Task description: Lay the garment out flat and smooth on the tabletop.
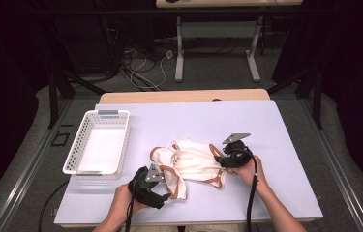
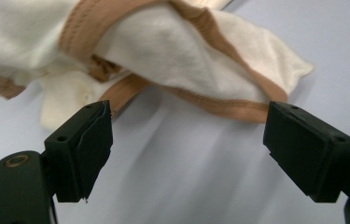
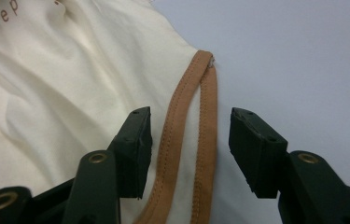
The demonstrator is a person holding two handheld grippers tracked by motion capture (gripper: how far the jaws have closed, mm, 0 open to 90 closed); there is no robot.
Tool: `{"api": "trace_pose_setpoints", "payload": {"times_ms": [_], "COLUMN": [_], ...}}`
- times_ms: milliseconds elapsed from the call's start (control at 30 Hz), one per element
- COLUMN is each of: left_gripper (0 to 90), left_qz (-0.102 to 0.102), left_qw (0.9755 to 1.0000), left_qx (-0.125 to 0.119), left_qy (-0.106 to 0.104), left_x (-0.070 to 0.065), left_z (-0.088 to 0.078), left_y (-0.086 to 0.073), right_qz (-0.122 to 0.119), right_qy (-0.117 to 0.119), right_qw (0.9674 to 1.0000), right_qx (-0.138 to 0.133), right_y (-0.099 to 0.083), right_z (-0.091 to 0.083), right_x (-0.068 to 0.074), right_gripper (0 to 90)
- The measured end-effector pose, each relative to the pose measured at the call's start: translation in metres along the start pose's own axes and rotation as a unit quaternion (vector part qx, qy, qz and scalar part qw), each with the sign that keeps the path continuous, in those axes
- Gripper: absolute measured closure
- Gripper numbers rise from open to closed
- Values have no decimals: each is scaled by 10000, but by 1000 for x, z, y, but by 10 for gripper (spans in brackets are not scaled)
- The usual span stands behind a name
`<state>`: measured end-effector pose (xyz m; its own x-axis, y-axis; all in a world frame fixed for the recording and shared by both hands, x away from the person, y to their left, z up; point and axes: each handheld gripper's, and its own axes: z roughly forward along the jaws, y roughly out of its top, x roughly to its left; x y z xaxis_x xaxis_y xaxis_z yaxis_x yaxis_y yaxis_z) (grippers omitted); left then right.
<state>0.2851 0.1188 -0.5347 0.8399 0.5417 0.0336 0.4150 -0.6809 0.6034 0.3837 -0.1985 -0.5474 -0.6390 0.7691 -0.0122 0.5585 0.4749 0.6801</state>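
high view: a crumpled cream garment (image 1: 192,166) with tan trim lies mid tabletop (image 1: 276,145), its folds hiding its shape. left tongs (image 2: 189,149) stand spread, clear of the cloth. right tongs (image 3: 190,149) straddle a tan strap (image 3: 196,140), not pressing it.

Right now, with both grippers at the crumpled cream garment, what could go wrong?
1. The right gripper is open astride a doubled tan strap; closing may catch one strand only.
2. The left gripper is open short of the cream, tan-trimmed cloth garment and may close on nothing.
3. Tangled tan trim could snag when lifted toward the white mesh basket.
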Motion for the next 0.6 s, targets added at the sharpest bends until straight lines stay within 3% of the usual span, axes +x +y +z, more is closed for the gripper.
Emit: {"api": "trace_pose_setpoints", "payload": {"times_ms": [133,400,600], "left_gripper": [126,180,382], "left_qz": [113,240,314], "left_qw": [9998,9995,9992], "left_qx": [-15,-94,-185], "left_qy": [-163,-166,-149], "left_x": [-6,-14,-15], "left_z": [6,12,17], "left_y": [1,2,-1], "right_qz": [20,-20,-43], "right_qy": [48,91,41], "right_qw": [10000,9999,10000], "right_qx": [54,84,26], "right_y": [3,0,-2], "right_z": [4,8,8], "right_x": [1,5,5], "right_gripper": [479,533,638]}}
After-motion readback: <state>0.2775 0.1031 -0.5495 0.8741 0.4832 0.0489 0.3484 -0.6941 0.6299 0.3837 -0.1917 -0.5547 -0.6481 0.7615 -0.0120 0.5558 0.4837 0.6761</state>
